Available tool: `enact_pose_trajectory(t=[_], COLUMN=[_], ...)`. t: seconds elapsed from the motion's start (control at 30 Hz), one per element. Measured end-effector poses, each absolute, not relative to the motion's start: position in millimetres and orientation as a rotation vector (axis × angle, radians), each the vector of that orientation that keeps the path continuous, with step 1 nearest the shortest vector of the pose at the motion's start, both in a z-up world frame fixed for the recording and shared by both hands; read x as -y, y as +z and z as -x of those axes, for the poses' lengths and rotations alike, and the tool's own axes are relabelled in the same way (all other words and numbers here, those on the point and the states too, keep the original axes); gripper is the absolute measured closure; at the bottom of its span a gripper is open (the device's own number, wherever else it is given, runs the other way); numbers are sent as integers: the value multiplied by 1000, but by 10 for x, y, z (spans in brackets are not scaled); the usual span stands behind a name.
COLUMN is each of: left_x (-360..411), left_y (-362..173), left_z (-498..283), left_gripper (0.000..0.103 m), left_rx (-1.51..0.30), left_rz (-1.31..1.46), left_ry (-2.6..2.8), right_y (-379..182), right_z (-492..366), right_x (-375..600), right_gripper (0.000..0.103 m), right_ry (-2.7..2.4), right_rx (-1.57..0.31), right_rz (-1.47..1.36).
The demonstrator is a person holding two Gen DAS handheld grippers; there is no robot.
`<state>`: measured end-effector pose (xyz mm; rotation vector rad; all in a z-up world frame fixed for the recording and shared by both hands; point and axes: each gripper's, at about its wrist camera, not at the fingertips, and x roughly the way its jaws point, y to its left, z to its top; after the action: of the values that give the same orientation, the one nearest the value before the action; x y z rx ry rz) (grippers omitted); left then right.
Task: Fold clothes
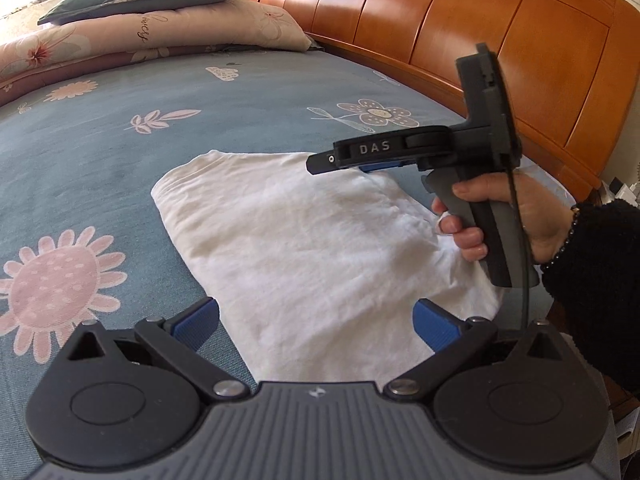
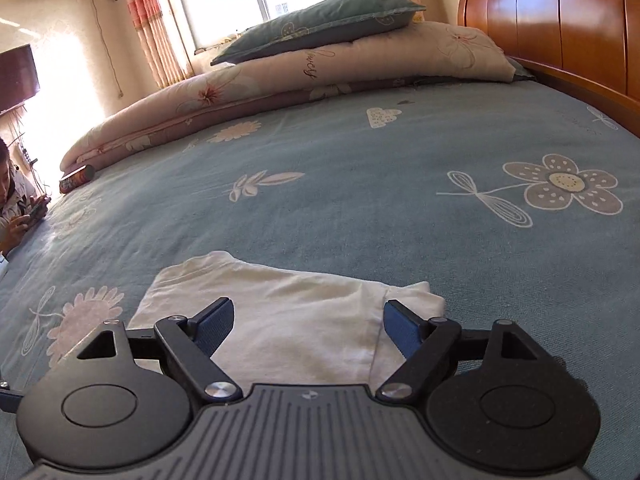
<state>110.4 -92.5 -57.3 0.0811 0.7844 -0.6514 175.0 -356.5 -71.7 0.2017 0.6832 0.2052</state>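
I hold both grippers, left gripper (image 1: 316, 318) and right gripper (image 2: 308, 326), jaws apart and empty above the folded white cotton garment (image 1: 320, 248), judging its next fold

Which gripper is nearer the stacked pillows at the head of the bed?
Right. The right gripper hangs over the white garment's far end, toward the pillows; the left gripper is at its near end.

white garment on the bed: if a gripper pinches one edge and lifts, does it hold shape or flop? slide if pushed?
The white garment looks like thin soft cloth, lying flat with wrinkles, so it will probably drape and unfold when lifted by one edge. It appears light. Pushed across the textured blue bedsheet, it would more likely bunch than slide cleanly.
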Motion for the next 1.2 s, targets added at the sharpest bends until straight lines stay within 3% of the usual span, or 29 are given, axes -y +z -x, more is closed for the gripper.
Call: enact_pose_trajectory(t=[0.4, 0.47, 0.5, 0.53, 0.7, 0.83, 0.97, 1.2], left_x=[866, 896, 910, 923, 978, 1013, 1024, 1039], left_y=[-610, -601, -595, -590, -549, -517, -478, -466], left_z=[-1046, -1016, -1002, -988, -923, -884, -850, -823], left_gripper=[1, 1, 1, 1, 1, 1, 1, 1], left_rx=[-807, -809, -809, -810, -807, -803, -797, -800], left_rz=[-91, -100, -104, -108, -131, -145, -158, -162], left_ry=[-603, -603, -605, -606, -613, -609, -610, -611], right_y=[-386, -434, -464, -497, -706, -844, -851, -771], right_z=[-783, -636, -563, -500, -326, -244, -152, 23], right_x=[4087, 4093, 4060, 4023, 3951, 3916, 4081, 4232], right_gripper=[18, 35, 53, 61, 65, 87, 92, 87], right_ry=[229, 245, 230, 207, 163, 152, 93, 52], right_rx=[-586, -595, -606, -617, -685, -718, -707, -682], right_rz=[-453, -456, -420, -379, -290, -256, -362, -472])
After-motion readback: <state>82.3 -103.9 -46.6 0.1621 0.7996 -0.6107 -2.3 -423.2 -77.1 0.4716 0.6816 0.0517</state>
